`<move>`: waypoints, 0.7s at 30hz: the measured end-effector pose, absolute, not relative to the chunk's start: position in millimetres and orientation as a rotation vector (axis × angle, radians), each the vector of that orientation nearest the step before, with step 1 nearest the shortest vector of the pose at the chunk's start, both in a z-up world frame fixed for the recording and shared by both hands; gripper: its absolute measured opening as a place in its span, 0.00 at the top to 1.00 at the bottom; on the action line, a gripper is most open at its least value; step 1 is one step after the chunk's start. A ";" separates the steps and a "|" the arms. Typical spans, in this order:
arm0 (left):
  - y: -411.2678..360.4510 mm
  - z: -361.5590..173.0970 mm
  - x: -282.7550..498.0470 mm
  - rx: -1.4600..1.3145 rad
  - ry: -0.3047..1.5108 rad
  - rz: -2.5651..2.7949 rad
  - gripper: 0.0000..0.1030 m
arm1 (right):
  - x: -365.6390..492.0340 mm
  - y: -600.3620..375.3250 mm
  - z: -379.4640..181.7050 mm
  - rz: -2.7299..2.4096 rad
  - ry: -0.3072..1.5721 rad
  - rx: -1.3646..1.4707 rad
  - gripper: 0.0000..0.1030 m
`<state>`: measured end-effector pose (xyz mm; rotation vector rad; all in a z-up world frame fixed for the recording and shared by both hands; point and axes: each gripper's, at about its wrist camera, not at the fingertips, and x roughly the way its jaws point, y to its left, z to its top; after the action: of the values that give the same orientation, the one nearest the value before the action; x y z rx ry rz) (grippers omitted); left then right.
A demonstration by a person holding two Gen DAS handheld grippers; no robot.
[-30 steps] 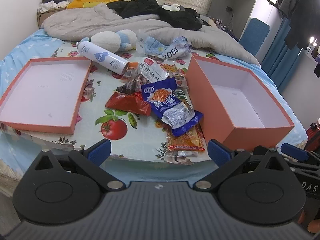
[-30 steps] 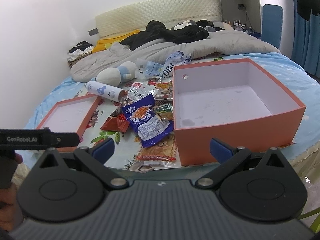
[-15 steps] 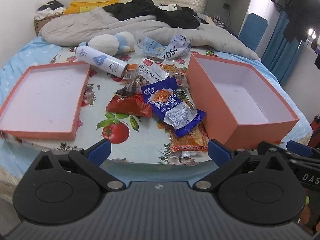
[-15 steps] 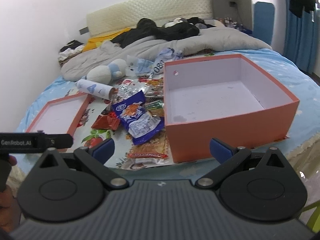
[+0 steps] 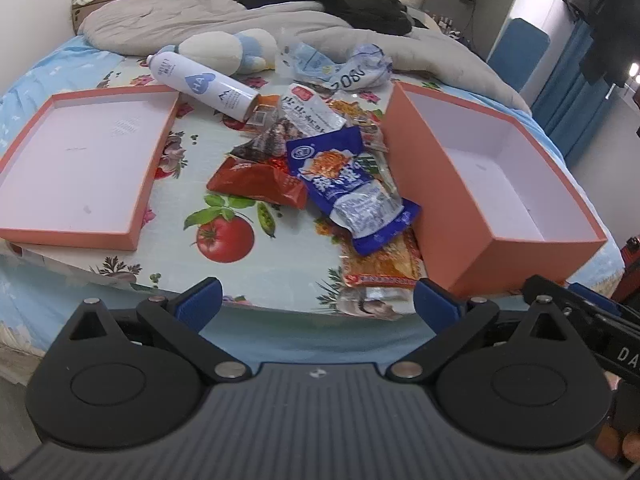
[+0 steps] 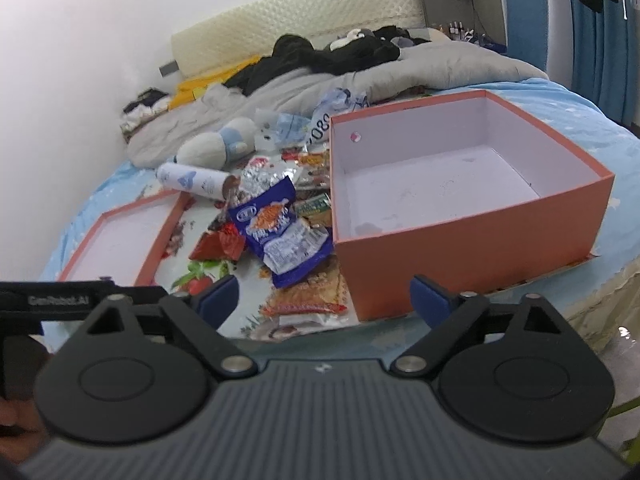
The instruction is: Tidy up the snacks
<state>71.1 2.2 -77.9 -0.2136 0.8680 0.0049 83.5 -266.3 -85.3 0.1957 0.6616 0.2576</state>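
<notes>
Both jaws gape, holding nothing; snacks (image 5: 344, 184) lie between box (image 5: 432, 184) and lid (image 5: 144, 184).

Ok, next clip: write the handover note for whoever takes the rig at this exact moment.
Left gripper: open, holding nothing, short of the table edge.
Right gripper: open, holding nothing, also short of the table.
Snack packets: piled between the lid and the deep box; blue packet on top, red packet beside it. A white bottle lies behind.
Done: nothing packed, the box has no snacks in it.
Left: move all packets into the box.
</notes>
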 end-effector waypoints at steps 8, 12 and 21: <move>11.6 -89.0 92.4 -0.251 0.886 0.008 0.01 | 96.0 -249.4 -87.6 0.309 0.586 0.106 0.11; 16.9 -95.6 111.3 -0.252 0.880 0.013 0.01 | 105.2 -237.1 -89.3 0.341 0.562 0.078 0.11; 42.6 -115.1 159.6 -0.347 0.902 0.037 0.06 | 129.2 -201.6 -98.1 0.453 0.558 -0.034 0.25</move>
<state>159.6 42.6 -115.1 -0.3474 0.9025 0.0369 129.2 -201.6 -98.1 -0.0343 0.5579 0.4528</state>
